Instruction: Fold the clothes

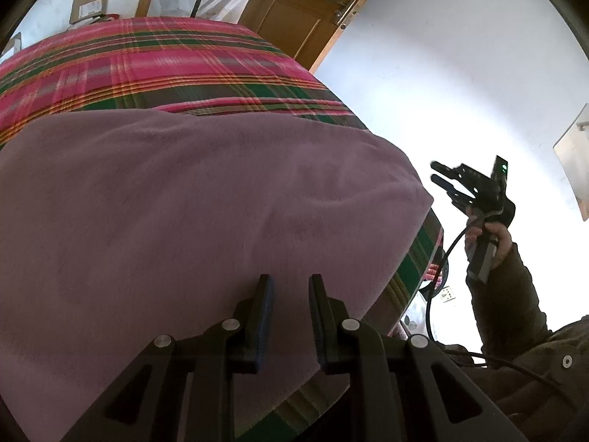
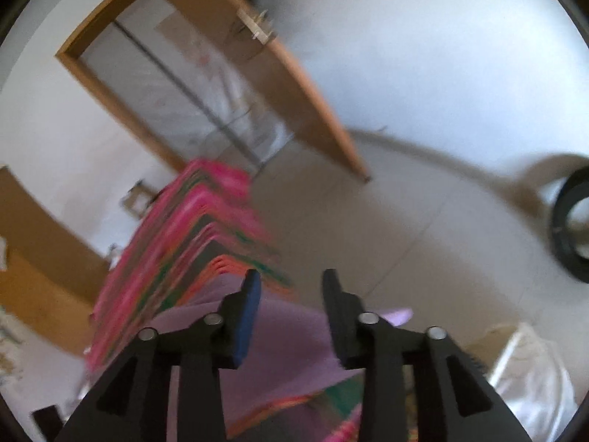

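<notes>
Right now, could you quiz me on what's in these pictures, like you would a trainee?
1. True or false: the left gripper is clamping the mauve cloth.
2. What lies under the mauve cloth? A) bare wood B) a pink and green plaid sheet C) a white towel
3. Fill in: the right gripper, raised off to the side of the bed, has its jaws ____.

Key
1. False: its jaws stand apart above the cloth, holding nothing.
2. B
3. open; nothing sits between them, and the left wrist view shows a hand holding it up in front of the white wall.
</notes>
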A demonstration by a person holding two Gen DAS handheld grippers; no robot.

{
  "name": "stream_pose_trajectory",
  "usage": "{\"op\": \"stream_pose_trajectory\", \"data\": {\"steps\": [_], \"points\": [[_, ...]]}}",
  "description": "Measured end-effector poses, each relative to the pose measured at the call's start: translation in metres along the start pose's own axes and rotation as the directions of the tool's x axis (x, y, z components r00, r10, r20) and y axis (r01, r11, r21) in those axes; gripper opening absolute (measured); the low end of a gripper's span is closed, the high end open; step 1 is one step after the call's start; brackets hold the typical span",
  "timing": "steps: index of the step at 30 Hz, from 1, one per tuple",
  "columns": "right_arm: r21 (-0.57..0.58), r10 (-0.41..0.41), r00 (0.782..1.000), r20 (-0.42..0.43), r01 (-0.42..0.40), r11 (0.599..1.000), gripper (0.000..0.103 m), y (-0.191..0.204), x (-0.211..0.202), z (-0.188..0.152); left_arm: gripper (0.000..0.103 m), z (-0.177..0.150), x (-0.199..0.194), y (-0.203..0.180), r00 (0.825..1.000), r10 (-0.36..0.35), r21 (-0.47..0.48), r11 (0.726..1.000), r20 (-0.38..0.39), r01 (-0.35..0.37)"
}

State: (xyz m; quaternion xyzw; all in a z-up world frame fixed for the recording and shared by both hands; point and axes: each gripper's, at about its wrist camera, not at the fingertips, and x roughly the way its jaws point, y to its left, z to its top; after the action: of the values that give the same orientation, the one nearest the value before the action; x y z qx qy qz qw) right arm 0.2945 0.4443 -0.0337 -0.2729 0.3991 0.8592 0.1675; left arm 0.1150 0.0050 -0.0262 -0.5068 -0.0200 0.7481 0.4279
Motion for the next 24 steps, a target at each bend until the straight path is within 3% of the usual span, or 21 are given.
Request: {"op": "stream_pose_trajectory", "data": {"steps": [6,12,17,19,22,24], "points": [[-0.067,0.076,0.984,-0.161,-0.087,0.994,0.038,0.011,0.039,0.002,0.02,0.001,-0.001,0.003,1.0,-0.021,-0.012,1.0,0.0,0.021],[-0.079,0.138,0.971,-0.194,-0.155,0.985,0.039,0.013,0.043,-0.004,0.02,0.004,0.0,0.007,0.999,-0.041,-0.023,0.999,0.001,0.041],[-0.211,0.065,0.982,-0.175,-0.102,0.972,0.032,0.029,0.038,-0.014,0.02,0.004,0.001,0.008,0.999,-0.052,-0.031,0.998,0.004,0.053],[-0.259,0.039,0.987,-0.154,-0.078,0.963,0.021,0.037,0.035,-0.018,0.02,0.004,0.0,0.008,0.999,-0.05,-0.03,0.998,0.004,0.05],[-0.361,-0.025,0.994,-0.109,-0.016,0.932,0.01,0.052,0.031,-0.026,0.02,0.005,0.002,0.006,0.999,-0.039,-0.025,0.999,0.004,0.039],[-0.424,-0.064,0.994,-0.088,0.021,0.906,0.009,0.061,0.028,-0.031,0.02,0.004,0.001,0.005,0.999,-0.035,-0.024,0.999,0.005,0.035]]}}
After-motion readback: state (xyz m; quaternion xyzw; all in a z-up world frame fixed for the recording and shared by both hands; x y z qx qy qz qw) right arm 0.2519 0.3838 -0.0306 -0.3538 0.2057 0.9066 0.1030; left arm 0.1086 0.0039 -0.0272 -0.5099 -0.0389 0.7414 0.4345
